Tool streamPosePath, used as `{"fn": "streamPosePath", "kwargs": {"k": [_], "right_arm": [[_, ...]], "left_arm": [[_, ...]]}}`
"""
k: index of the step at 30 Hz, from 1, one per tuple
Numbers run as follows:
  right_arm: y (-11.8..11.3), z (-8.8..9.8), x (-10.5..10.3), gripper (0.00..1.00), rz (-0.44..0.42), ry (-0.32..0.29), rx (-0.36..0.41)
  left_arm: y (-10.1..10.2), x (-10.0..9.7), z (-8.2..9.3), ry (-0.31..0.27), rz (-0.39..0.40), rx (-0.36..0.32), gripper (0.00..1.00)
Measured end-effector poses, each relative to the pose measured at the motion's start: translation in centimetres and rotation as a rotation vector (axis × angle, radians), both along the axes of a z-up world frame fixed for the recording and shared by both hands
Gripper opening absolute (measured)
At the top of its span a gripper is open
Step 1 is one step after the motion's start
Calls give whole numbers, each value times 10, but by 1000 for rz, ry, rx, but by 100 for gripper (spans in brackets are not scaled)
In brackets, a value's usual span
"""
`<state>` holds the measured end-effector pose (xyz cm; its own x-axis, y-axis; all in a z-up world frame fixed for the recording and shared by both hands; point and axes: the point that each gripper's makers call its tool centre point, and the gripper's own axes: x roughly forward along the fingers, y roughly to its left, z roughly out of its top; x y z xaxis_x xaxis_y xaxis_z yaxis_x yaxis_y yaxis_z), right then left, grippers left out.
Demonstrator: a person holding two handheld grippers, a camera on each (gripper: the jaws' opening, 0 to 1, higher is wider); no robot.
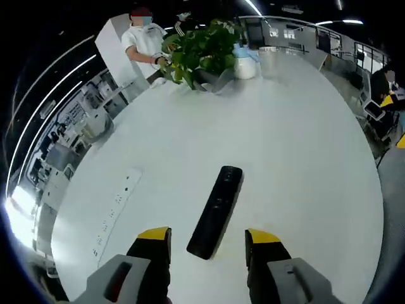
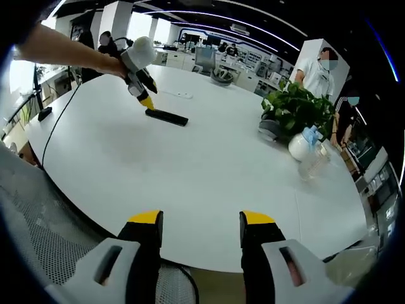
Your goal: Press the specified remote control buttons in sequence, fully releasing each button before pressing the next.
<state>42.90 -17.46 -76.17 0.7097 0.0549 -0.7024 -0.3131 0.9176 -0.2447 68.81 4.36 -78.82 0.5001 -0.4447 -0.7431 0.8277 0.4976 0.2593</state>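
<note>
**Left gripper over remote, no press yet**

Open office; round white tabletop (image 1: 285, 145) with a plant (image 1: 205, 54) at the far edge. Remote (image 1: 216, 212) lies flat, its near end between the parted jaws of the left gripper (image 1: 208, 244). Right gripper (image 2: 196, 228), jaws apart and empty, hangs at the tabletop edge, well apart from the remote. Risks: an off-centre tip could skid the loose remote; the wide jaws could hit two buttons; a white strip (image 1: 117, 209) lies just beside.

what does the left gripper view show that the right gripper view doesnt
Left gripper view: a white power strip lying left of the black remote, and the left tongs open at the remote's near end.

Right gripper view: a hand, a black cable across the table, and the open right tongs at its edge.

Both: the remote, the white table, the plant.
</note>
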Motion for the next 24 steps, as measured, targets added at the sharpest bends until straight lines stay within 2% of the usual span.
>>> {"fn": "streamPosePath", "kwargs": {"k": [3,5,9,11,14,16,18,22,24], "right_arm": [[-1,2,1,53,1,-13,-10],[-2,6,2,52,-10,-35,6],[-2,9,3,52,-19,-49,30],[0,9,3,52,-7,-51,27],[1,9,3,52,-1,-53,22],[1,11,3,52,-3,-58,28],[0,13,3,51,-9,-68,41],[2,14,3,51,-6,-76,47],[2,14,3,52,-3,-76,45]], "left_arm": [[3,-17,16,-18,29,-40,48],[4,-38,30,-17,35,-77,49],[6,-65,44,-33,52,-113,51],[0,-85,55,-28,79,-187,52],[3,-116,59,-32,78,-193,54],[5,-128,60,-34,93,-208,55],[3,-151,67,-23,118,-268,55],[12,-175,70,-35,148,-271,56],[17,-188,74,-35,181,-300,58]]}}
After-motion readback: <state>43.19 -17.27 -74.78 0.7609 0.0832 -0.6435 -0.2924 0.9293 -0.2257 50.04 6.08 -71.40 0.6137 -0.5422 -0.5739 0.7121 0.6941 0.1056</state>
